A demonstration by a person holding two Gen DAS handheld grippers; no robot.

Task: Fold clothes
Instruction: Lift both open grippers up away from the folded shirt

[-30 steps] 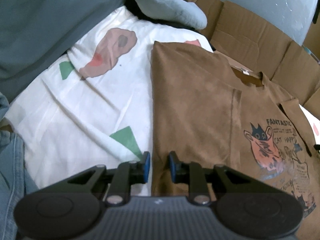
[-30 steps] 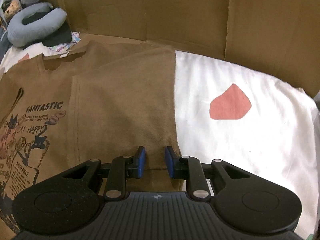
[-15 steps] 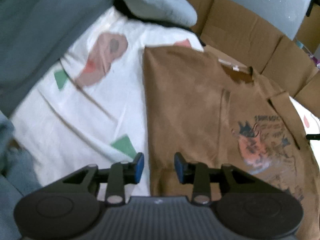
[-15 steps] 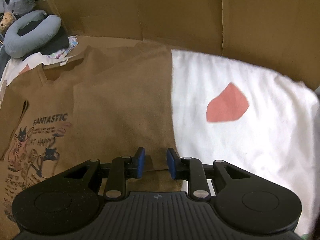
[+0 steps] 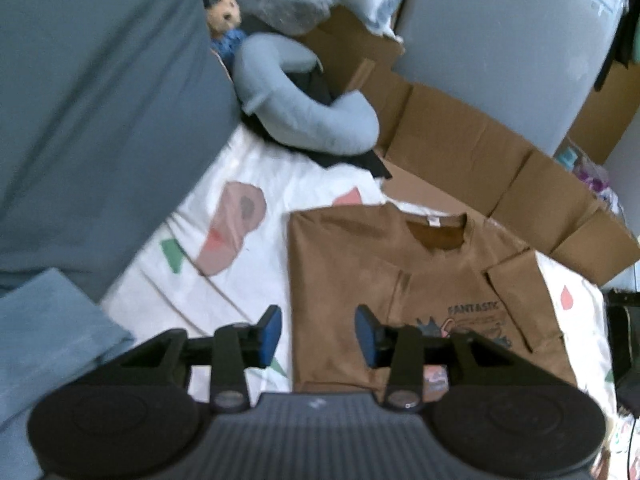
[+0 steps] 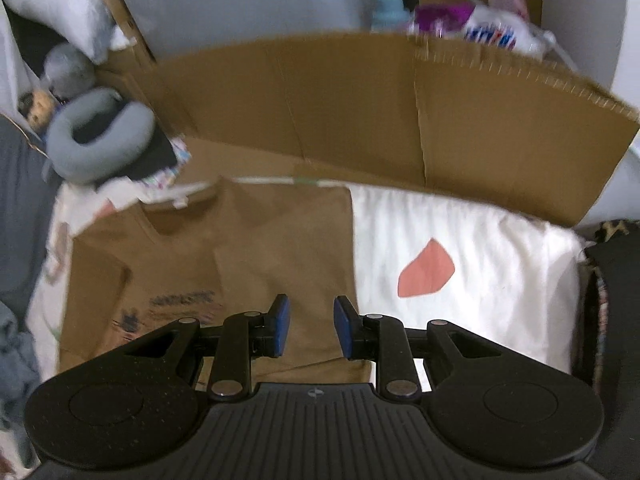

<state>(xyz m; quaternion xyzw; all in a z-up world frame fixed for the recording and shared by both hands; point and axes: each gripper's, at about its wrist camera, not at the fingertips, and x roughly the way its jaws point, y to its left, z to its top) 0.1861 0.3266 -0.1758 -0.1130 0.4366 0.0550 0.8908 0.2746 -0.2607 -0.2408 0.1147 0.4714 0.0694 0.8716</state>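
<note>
A brown T-shirt (image 5: 360, 276) with a cat print and the word FANTASTIC lies flat on a white patterned sheet (image 5: 248, 280), both sides folded inward. In the right wrist view the same brown T-shirt (image 6: 256, 256) lies left of centre. My left gripper (image 5: 317, 335) hangs high above the shirt's left edge; its jaws are opening and nothing is between them. Above the shirt's right edge, my right gripper (image 6: 308, 326) stands open and holds nothing.
A cardboard wall (image 6: 360, 108) stands behind the sheet. A grey neck pillow (image 5: 304, 120) and a small plush toy (image 5: 224, 12) lie at the back left. Grey bedding (image 5: 92, 112) rises at the left, with folded blue cloth (image 5: 48, 332) below it. A dark object (image 6: 612, 300) sits off the sheet's right edge.
Both grippers have risen well above the shirt, so more of the room shows. The left jaws have spread wider; the right jaws opened slightly. The shirt stays flat on the sheet.
</note>
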